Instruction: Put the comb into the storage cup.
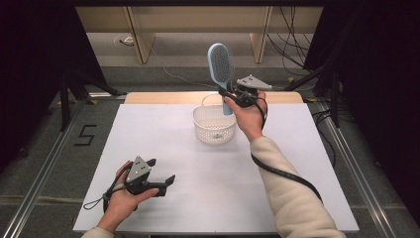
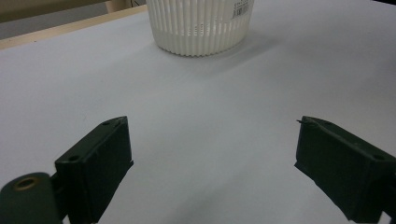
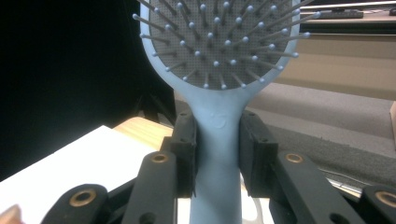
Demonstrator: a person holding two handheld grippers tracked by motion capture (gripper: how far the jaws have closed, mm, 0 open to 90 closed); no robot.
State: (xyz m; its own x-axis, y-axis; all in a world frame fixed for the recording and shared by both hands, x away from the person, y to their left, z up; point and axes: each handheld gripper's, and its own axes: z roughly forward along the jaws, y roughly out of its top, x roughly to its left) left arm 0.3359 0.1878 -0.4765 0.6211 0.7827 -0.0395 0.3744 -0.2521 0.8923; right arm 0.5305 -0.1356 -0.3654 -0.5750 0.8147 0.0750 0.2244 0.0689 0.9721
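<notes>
Right gripper (image 1: pixel 232 94) clamps brush (image 1: pixel 221 63) handle above basket (image 1: pixel 214 125); handle's lower end hidden behind hand. Left gripper (image 1: pixel 161 171) open, empty, on worktop (image 1: pixel 163 134). Basket label (image 2: pixel 242 8) unreadable, cut off.

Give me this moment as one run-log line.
right gripper: shut on light blue plastic hairbrush, upright above white slatted plastic basket | left gripper: open, empty, near front-left of white table
</notes>
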